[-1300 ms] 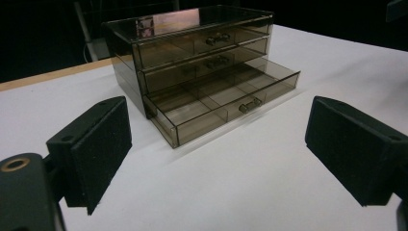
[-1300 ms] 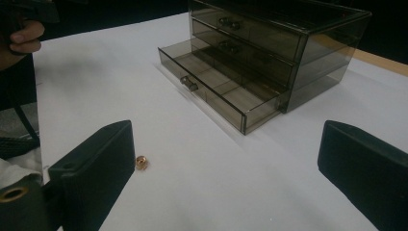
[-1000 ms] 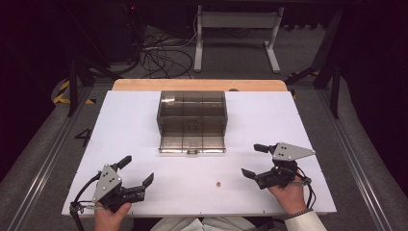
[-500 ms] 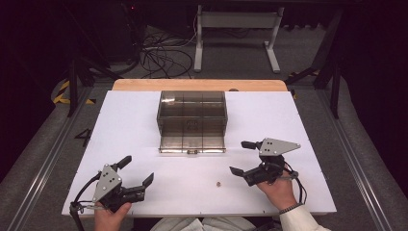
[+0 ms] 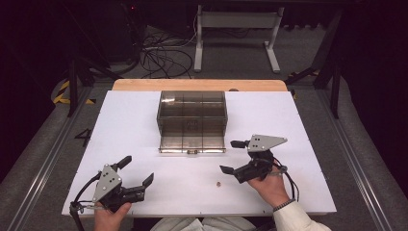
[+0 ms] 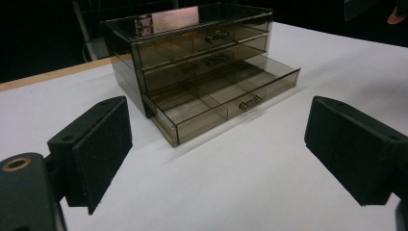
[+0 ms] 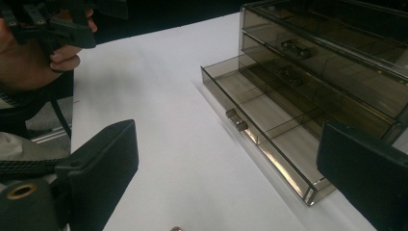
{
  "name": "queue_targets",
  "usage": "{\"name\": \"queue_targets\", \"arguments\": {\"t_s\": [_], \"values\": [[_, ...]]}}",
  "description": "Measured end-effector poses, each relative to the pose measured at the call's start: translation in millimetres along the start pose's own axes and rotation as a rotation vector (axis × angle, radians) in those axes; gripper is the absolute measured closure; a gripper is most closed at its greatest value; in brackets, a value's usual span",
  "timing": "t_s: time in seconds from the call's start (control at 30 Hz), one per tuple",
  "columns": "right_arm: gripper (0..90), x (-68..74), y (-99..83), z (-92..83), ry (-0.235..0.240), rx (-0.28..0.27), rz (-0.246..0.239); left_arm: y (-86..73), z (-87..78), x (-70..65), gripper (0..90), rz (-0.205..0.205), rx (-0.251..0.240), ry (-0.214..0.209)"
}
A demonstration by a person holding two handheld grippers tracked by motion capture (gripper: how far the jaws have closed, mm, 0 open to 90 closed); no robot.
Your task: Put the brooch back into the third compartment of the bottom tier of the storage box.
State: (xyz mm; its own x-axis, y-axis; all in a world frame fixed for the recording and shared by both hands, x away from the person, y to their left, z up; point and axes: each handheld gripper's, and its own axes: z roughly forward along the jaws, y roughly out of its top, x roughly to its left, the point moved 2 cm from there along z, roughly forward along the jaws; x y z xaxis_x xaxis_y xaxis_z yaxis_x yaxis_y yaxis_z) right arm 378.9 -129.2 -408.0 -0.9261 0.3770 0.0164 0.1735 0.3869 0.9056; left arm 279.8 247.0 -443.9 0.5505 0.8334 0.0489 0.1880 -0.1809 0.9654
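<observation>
Small brownish round piece [image 5: 218, 184], lying alone on the white counter [image 5: 144, 120] near its front edge, a little right of the middle; too small to identify further.

Left tongs [image 5: 138, 169] parked at the front left corner, jaws spread wide, nothing between them. No shift there over the last second.

Smoky clear plastic three-drawer box [image 5: 191, 115] toward the back edge at the middle, bottom drawer [image 5: 192, 143] pulled out and looking empty, upper two pushed in. Same as a second ago.

Right tongs [image 5: 229, 156] now further left and slightly forward than a second ago, off the front right area and in towards the middle, jaws gaping and empty. Small piece just in front of and below them, at the bottom margin of the right gripper view [image 7: 176, 229], apart from both jaws.

Probably an approach for a pick-up, with the open drawer as the likely destination. Not yet grasped; a descent and careful pinch needed, given such a tiny target flat on the surface.
</observation>
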Motion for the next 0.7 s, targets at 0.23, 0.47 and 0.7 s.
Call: {"name": "queue_targets", "arguments": {"t_s": [0.23, 0.47, 0.7], "values": [[11.9, 2.8, 2.1, 4.5, 0.016, 0.047, -0.016, -0.1, 0.0, 0.1, 10.3, 0.0, 0.0, -0.001], [16.6, 5.4, 4.0, 5.9, 0.036, 0.09, -0.027, 0.0, 0.1, -0.1, 10.3, 0.002, 0.001, -0.002], [23.3, 12.3, 4.2, 16.0, 0.066, 0.202, -0.068, -0.1, 0.6, -0.1, 10.5, 0.001, 0.001, -0.005]]}}
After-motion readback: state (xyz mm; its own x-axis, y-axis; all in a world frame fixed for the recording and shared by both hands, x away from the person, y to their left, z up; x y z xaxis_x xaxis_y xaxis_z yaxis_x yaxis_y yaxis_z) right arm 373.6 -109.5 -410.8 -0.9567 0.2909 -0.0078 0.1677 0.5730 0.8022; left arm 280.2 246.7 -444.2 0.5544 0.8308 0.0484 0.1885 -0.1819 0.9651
